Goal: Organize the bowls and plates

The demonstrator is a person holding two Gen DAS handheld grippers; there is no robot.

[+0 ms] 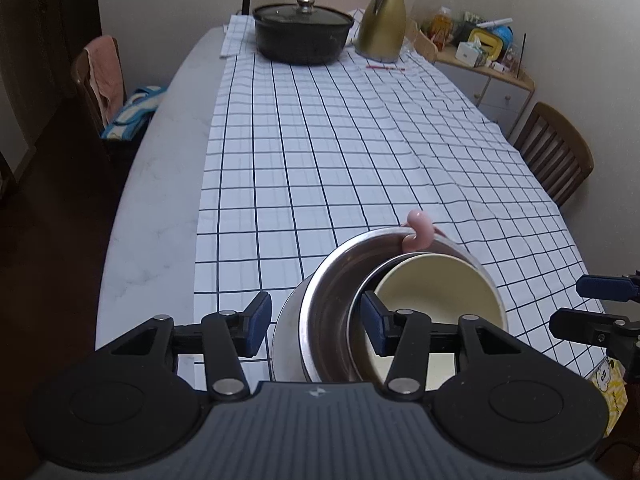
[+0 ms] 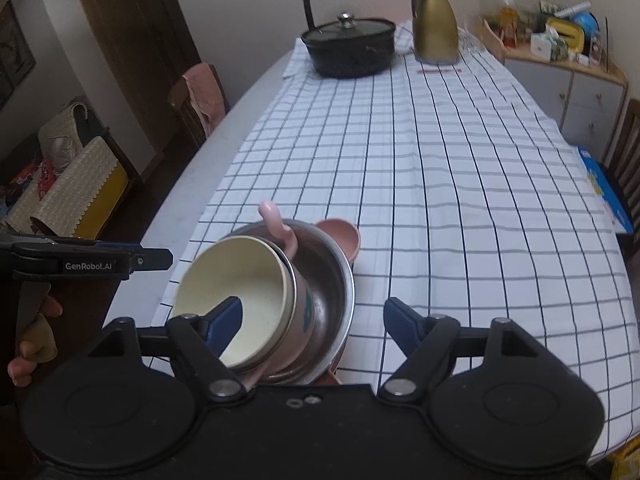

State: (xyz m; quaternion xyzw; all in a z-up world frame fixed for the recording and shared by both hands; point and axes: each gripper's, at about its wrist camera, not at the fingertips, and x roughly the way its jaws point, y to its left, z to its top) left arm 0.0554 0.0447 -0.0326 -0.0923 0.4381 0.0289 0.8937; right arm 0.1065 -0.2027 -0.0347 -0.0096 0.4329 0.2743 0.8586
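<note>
A steel bowl (image 1: 332, 304) sits on the checked tablecloth near the table's front edge. A pink bowl with a cream inside (image 1: 436, 292) lies tilted in it, and a pink spoon handle (image 1: 418, 232) hooks over the steel rim. In the right wrist view the steel bowl (image 2: 332, 280), the cream-lined bowl (image 2: 240, 292) and the spoon handle (image 2: 276, 224) show again, over a pink dish (image 2: 340, 236) beneath. My left gripper (image 1: 316, 324) is open around the steel rim. My right gripper (image 2: 312, 320) is open, its left finger over the cream-lined bowl.
A black lidded pot (image 1: 302, 34), a gold kettle (image 1: 382, 24) and a red pen (image 1: 386, 67) stand at the far end. Wooden chairs (image 1: 556, 152) flank the table. A cluttered cabinet (image 2: 568, 68) is at the back right.
</note>
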